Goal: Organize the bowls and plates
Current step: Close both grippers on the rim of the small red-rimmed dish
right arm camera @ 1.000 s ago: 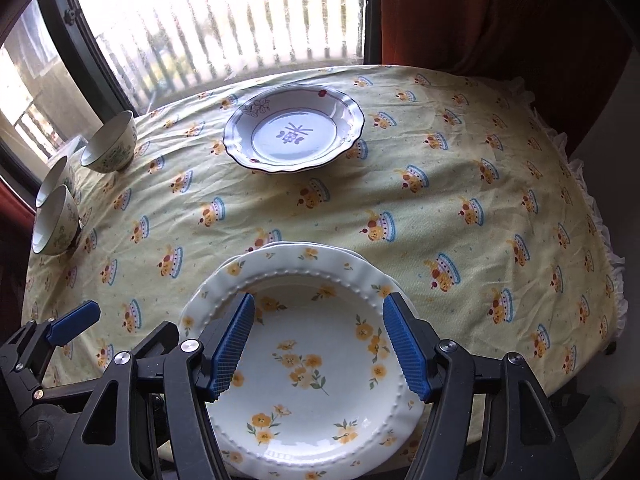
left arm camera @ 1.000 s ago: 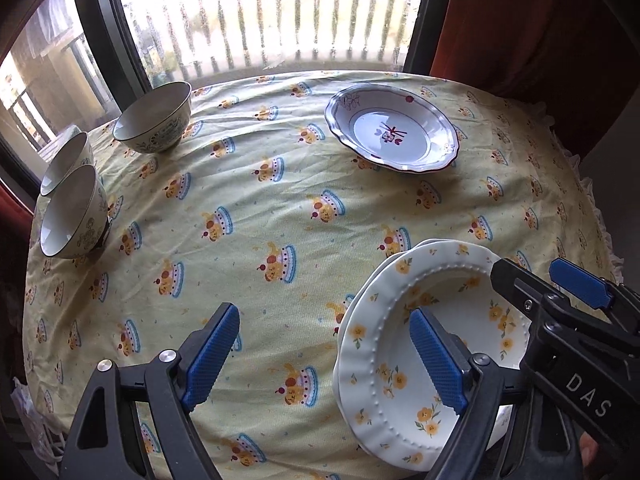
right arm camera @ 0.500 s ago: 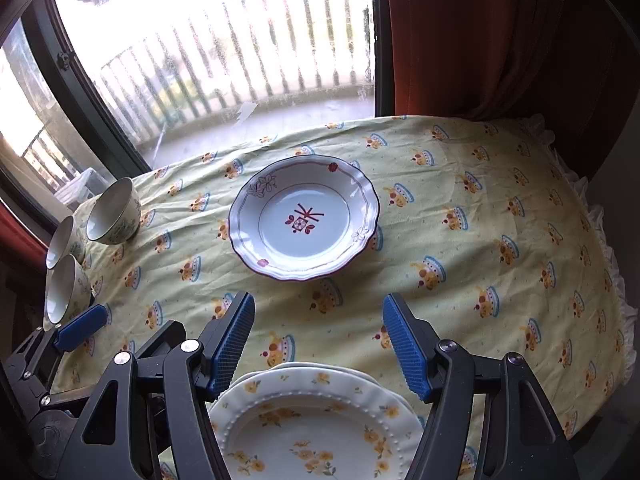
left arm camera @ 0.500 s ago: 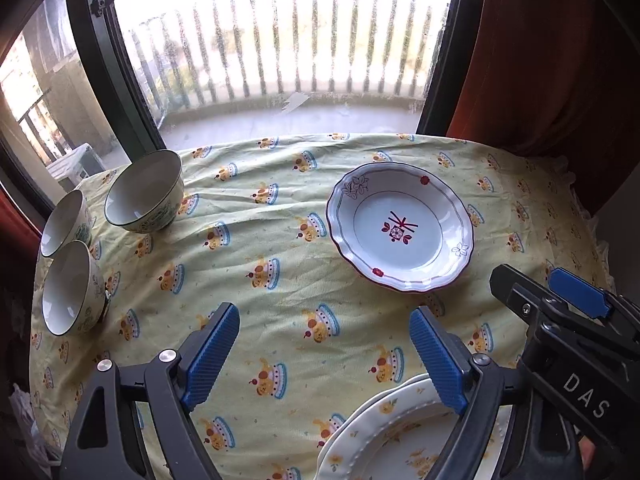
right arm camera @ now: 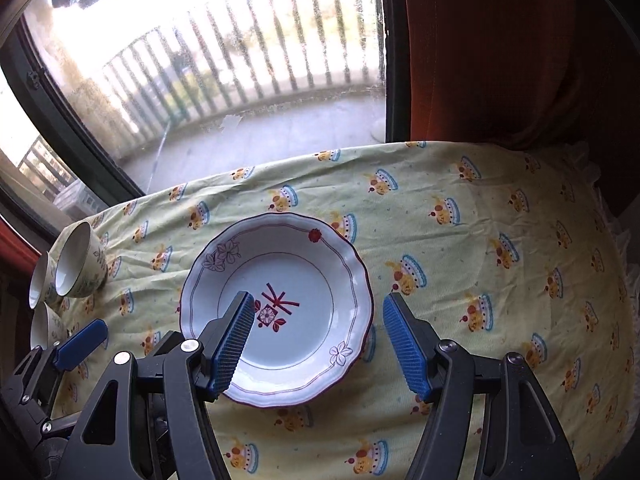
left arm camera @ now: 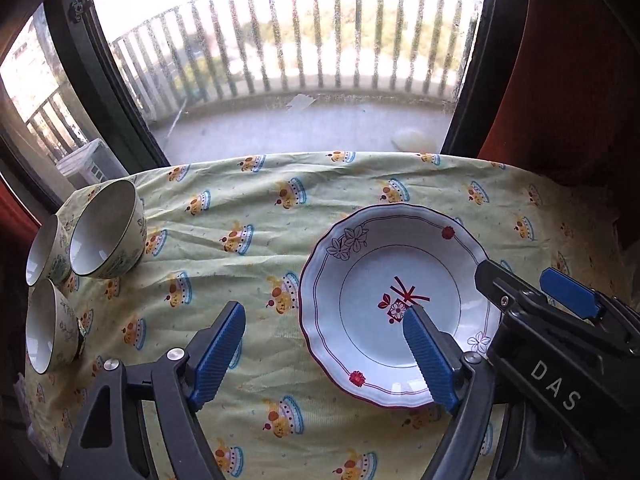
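Note:
A white plate with a red rim and a red flower motif (left arm camera: 396,280) lies on the yellow patterned tablecloth (left arm camera: 248,216); it also shows in the right wrist view (right arm camera: 296,280). My left gripper (left arm camera: 324,354) is open and empty, its right finger over the plate's near side. My right gripper (right arm camera: 318,338) is open and empty, its jaws standing over the plate's near right part. Three floral bowls (left arm camera: 106,230) stand at the table's left edge, also in the right wrist view (right arm camera: 78,260).
A window with a balcony railing (left arm camera: 288,40) stands behind the table. A red curtain (right arm camera: 500,48) hangs at the right. The tablecloth's frilled right edge (right arm camera: 612,240) drops off. The right gripper's body (left arm camera: 560,344) shows beside the left one.
Both grippers have moved forward across the table towards the red-rimmed plate. The yellow-flowered plates near the front edge have dropped out of view.

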`<act>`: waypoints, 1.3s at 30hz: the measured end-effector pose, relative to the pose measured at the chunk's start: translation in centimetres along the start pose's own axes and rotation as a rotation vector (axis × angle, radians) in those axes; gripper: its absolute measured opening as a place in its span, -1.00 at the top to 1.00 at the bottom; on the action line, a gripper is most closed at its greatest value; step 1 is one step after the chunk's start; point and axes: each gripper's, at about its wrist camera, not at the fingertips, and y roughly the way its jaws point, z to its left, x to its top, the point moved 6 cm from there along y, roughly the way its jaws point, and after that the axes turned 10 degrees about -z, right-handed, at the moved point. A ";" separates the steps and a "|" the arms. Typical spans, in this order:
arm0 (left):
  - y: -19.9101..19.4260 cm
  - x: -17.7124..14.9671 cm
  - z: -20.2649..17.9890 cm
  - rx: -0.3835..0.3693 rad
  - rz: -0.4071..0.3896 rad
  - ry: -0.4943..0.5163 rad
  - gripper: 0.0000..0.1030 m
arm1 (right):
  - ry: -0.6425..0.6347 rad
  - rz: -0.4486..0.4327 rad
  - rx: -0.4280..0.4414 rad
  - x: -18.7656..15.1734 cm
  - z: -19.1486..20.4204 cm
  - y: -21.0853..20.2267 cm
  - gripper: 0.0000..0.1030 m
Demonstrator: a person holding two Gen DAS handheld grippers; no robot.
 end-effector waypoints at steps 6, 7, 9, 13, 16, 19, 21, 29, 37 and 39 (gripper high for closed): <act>3.3 0.3 -0.2 0.016 0.005 -0.006 -0.60 | -0.001 0.029 0.000 0.5 -0.4 3.7 -0.36; 3.8 0.1 -0.3 0.017 0.014 -0.008 -0.58 | -0.003 0.033 -0.003 0.5 -0.5 4.3 -0.36; 4.8 -0.2 -0.4 0.017 0.035 -0.009 -0.56 | -0.007 0.042 -0.003 0.2 -0.5 5.1 -0.36; 6.5 -1.1 -0.7 0.005 0.074 -0.014 -0.41 | -0.008 0.078 -0.007 -0.6 -0.7 6.7 -0.36; 7.0 -1.6 -1.1 -0.017 0.091 -0.018 -0.30 | -0.002 0.099 -0.002 -1.2 -0.9 7.4 -0.32; 7.0 -1.6 -1.4 -0.009 0.087 -0.009 -0.30 | -0.014 0.099 -0.016 -1.4 -1.0 7.6 -0.25; 6.9 -1.7 -1.3 -0.014 0.089 -0.012 -0.29 | -0.016 0.097 -0.022 -1.5 -1.1 7.6 -0.21; 6.1 -2.7 -0.7 -0.010 0.104 -0.001 -0.28 | -0.002 0.117 -0.021 -2.2 -0.7 6.6 -0.19; 3.9 -5.3 0.6 -0.017 0.135 0.002 -0.27 | -0.009 0.151 -0.013 -4.8 0.3 4.5 -0.20; 3.4 -5.8 0.8 -0.023 0.138 0.007 -0.27 | -0.003 0.164 -0.010 -5.5 0.6 4.0 -0.20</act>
